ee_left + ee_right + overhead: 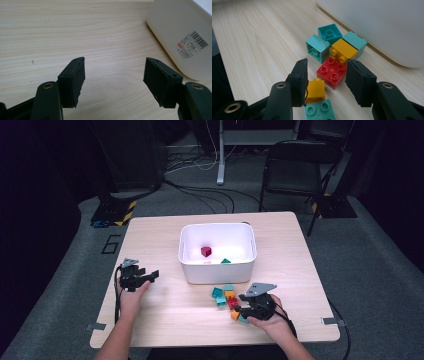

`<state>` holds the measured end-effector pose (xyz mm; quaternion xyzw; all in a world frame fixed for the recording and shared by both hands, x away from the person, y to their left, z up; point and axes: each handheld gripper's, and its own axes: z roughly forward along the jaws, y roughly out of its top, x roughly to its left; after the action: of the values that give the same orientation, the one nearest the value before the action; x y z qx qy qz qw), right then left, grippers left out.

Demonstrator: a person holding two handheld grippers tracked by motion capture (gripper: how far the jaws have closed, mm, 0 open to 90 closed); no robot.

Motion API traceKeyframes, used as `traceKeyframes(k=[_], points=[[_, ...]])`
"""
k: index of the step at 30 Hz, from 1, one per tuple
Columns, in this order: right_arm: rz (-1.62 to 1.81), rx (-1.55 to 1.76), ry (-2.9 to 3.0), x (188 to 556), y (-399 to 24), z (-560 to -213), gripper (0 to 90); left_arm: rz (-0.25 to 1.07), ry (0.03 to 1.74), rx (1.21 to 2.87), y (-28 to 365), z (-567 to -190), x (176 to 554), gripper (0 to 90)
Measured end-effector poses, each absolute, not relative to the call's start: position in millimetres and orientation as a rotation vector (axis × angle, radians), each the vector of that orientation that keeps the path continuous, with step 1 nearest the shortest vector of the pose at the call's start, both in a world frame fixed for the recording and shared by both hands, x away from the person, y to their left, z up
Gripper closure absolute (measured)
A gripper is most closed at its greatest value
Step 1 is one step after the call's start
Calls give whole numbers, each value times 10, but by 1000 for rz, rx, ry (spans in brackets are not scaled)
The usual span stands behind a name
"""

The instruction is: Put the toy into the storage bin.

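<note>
Bricks (329,72) sit loose in a small pile on the tabletop (257,40), just beside the near wall of the white bin (218,270). Right gripper (325,77) hangs over the pile, jaws parted, nothing pinched; the small yellow brick (315,90) and red brick lie between them. Judging by looks: hard plastic, light, stiff, smooth sides, likely slippery. Pinch the flat side walls squarely, not the studs. Left gripper (113,80) rests released over bare wood beside the bin.

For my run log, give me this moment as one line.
right gripper: open over brick pile, nearest small orange brick | left gripper: open, nothing between jaws | white bin: holds dark red brick
</note>
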<state>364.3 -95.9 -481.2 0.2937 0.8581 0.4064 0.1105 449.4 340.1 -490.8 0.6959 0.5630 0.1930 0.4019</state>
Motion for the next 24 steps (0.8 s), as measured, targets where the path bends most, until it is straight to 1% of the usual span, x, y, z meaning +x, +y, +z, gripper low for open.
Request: traceKeyframes(k=[16, 20, 22, 24], points=[[1151, 826, 2597, 3592, -831, -4930, 505, 486, 1426, 1750, 3417, -4906, 4497, 333], [1114, 805, 2621, 3595, -813, -4960, 533, 489, 1425, 1748, 3417, -4905, 4497, 333], [1096, 798, 2631, 3610, -820, -4977, 569, 489, 1424, 1749, 3420, -4903, 4495, 333], [1108, 798, 2636, 3627, -830, -4985, 582, 490, 1425, 1748, 3425, -4902, 4495, 333]])
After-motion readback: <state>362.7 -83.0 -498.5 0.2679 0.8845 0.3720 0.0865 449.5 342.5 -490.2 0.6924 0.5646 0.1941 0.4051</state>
